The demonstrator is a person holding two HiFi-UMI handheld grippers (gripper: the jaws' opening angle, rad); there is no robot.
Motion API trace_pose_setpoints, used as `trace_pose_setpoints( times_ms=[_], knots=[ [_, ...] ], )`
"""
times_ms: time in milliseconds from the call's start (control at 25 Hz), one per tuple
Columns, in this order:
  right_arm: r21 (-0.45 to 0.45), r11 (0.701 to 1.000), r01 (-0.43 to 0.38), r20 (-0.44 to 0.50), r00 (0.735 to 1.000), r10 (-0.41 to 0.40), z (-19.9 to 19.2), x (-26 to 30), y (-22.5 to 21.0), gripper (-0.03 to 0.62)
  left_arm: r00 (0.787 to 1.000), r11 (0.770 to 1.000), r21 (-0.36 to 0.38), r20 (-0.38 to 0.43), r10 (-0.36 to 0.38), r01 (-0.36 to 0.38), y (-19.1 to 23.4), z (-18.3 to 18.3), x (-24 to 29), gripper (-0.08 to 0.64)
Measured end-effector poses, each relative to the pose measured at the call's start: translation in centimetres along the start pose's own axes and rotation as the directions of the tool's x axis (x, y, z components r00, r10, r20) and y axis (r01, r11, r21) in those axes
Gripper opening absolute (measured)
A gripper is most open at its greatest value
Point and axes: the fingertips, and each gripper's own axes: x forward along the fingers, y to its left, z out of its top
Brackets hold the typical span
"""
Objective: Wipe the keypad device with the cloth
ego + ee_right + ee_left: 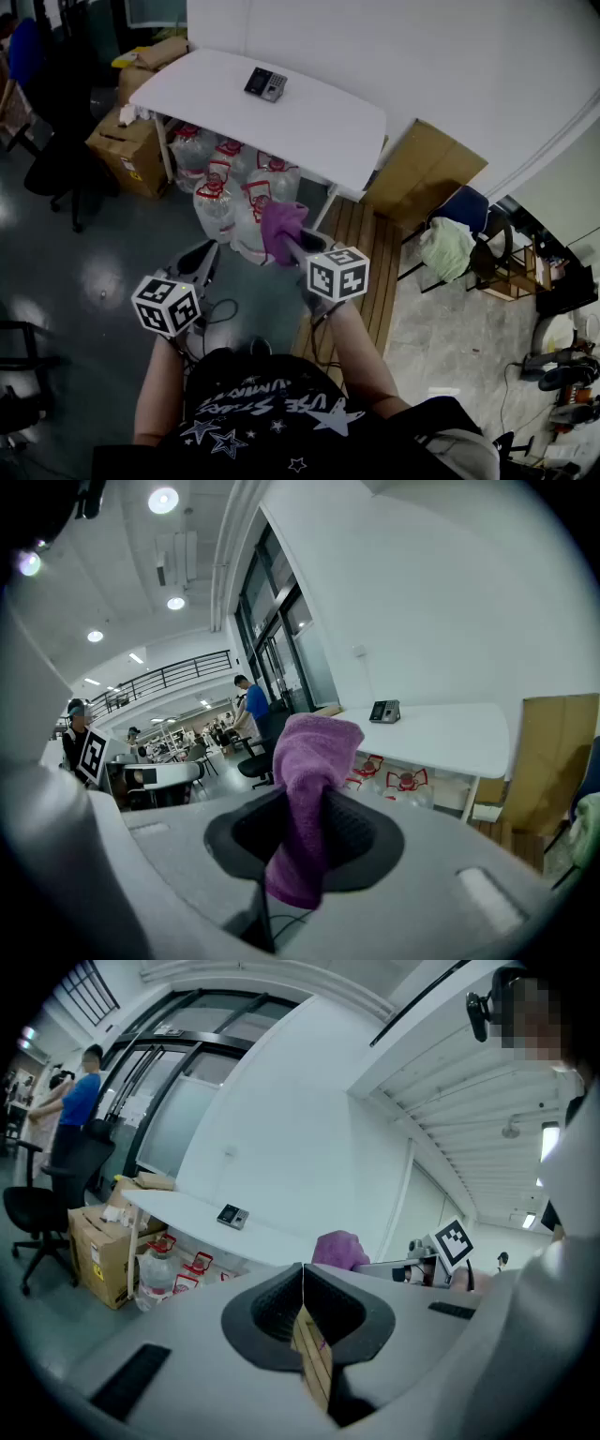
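Right tongs (302, 829): clamped on the cloth (314, 757), a purple, nubby terry. It is pinched mid-length between the ribbed black pads, with a bunched lobe standing above the jaws and a limp tail hanging below.

Left tongs (302, 1286): jaws together, the ribbed pads meeting along a straight seam with nothing between them.

Head view: both tongs are held low at about 6 o'clock, the left at 7 and the right at 5, well apart from the work. Each carries a white cube with black square markers.

Keypad device (265, 84): a small dark slab with a grey key block, lying flat at 12 o'clock on the counter (319, 127). The counter is smooth white with rounded corners. The device sits toward the far edge, untouched, and nothing is next to it.

Under the counter are clear plastic water jugs (221, 180) with red-and-white labels. Brown cardboard boxes (129, 148) sit at 10 o'clock of the counter, and a flattened cardboard sheet (427, 169) leans on the wall at 2 o'clock.
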Motion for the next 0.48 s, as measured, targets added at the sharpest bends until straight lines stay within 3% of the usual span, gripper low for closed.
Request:
trace_pose_setpoints(
  times_ms=[480],
  knots=[
    [0.003,1.0,-0.015,-0.012,1.0,0.015,-1.0,-1.0,0.3,0.098,1.0,1.0,0.0,0.0,0.005,-0.005,-1.4,-0.4,0.0,0.009]
  ],
)
